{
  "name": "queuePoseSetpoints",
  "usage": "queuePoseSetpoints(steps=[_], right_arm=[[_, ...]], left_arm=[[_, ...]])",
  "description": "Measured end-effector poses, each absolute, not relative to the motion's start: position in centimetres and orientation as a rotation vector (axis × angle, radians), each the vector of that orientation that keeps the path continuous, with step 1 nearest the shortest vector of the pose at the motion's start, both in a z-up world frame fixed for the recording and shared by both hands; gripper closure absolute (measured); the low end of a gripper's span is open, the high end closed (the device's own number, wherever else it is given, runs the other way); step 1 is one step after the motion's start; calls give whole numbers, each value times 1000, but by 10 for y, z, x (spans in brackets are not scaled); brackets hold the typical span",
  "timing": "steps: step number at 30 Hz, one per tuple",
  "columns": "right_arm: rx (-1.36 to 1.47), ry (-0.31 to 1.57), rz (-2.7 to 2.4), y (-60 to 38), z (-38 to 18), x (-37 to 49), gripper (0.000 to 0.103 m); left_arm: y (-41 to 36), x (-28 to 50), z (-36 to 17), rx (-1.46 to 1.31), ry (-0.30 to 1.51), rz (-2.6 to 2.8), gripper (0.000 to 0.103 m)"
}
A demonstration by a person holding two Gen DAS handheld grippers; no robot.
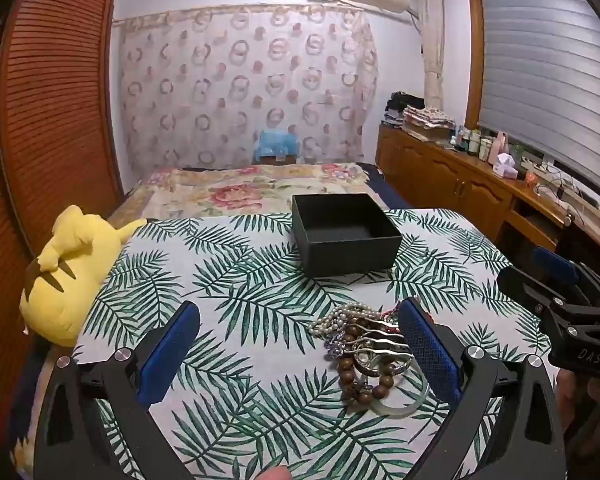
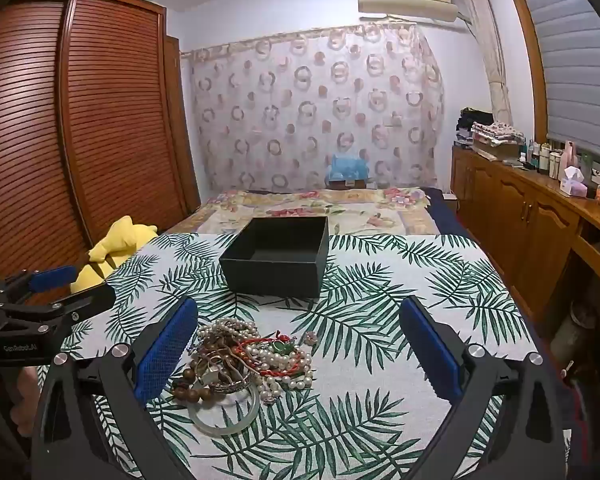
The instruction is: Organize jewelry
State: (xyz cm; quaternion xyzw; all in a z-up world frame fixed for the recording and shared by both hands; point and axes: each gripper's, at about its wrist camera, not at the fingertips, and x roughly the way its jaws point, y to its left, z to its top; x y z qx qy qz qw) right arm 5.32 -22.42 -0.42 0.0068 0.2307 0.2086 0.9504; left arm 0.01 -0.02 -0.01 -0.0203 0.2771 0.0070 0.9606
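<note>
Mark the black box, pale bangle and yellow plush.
black box (image 2: 274, 274), right wrist view, front wall.
pale bangle (image 2: 224, 420), right wrist view, near rim.
yellow plush (image 1: 66, 276), left wrist view, body.

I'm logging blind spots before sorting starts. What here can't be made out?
- Jewelry pile: tangled in both views, so the piece count is unclear.
- Left wrist view: blue finger pad covers the pile's right edge.
- Black box: near wall hides part of the floor in both views.
</note>
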Motion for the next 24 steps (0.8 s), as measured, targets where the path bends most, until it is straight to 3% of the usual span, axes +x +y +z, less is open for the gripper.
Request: queuePoseSetpoints(steps=[24], right_arm=[[21, 469, 424, -225, -4, 53, 2]], left_arm=[[-1, -4, 9, -32, 539, 19, 8]])
